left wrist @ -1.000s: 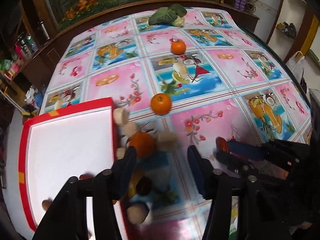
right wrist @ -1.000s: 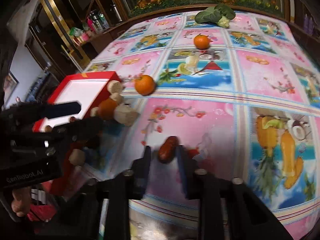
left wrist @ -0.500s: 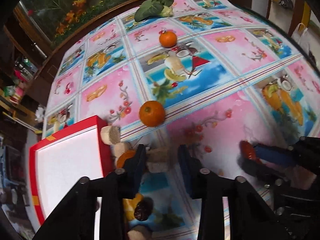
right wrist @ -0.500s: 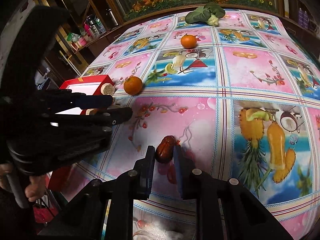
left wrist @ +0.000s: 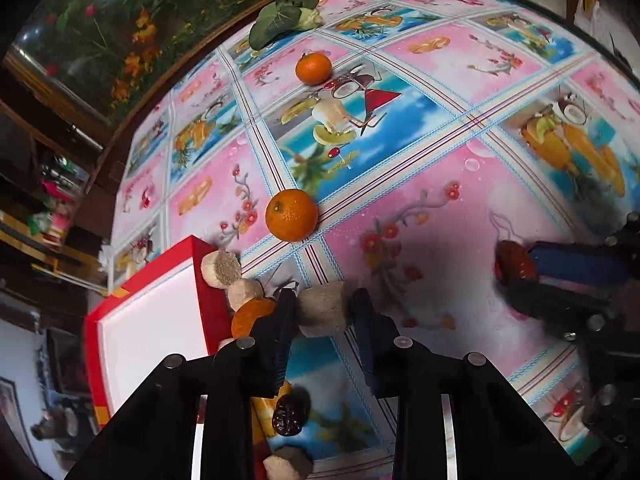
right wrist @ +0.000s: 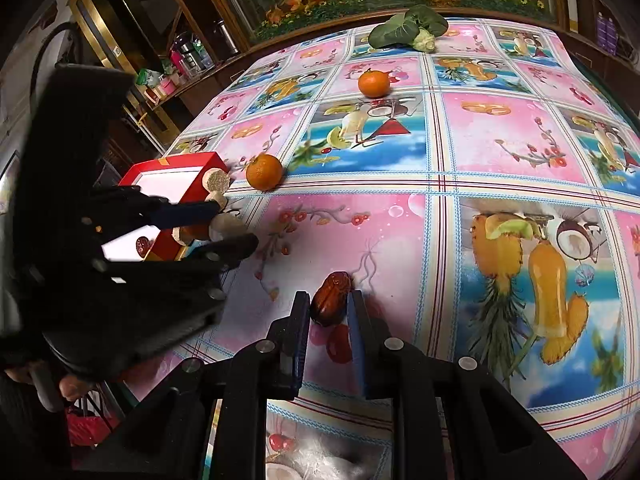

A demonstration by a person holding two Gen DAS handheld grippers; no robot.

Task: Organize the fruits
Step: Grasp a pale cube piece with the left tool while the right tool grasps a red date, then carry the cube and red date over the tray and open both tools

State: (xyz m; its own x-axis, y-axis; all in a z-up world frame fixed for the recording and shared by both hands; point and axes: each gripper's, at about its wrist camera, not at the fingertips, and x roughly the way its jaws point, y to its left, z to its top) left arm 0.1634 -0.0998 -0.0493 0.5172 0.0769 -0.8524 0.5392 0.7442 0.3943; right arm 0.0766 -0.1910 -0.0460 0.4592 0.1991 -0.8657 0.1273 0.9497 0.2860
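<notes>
My left gripper (left wrist: 323, 312) is shut on a beige cork-like chunk (left wrist: 322, 314), held just above the tablecloth beside the red box (left wrist: 200, 280) with a white inside. My right gripper (right wrist: 329, 308) is shut on a dark red date (right wrist: 330, 304); it also shows in the left wrist view (left wrist: 514, 266). An orange (left wrist: 291, 215) lies ahead of the left gripper, another orange (left wrist: 313, 68) farther back. More beige chunks (left wrist: 221, 269), an orange (left wrist: 250, 318) and a dark date (left wrist: 289, 419) lie along the box's side.
A leafy green vegetable (right wrist: 408, 28) lies at the table's far edge. The table carries a pink and blue fruit-print cloth (right wrist: 500, 152). Shelves with bottles (right wrist: 188, 56) stand beyond the left side. A red date (right wrist: 142, 245) lies inside the box.
My left gripper closed on the beige chunk and lifted it from beside the box. My right gripper keeps its hold on the red date and rose a little.
</notes>
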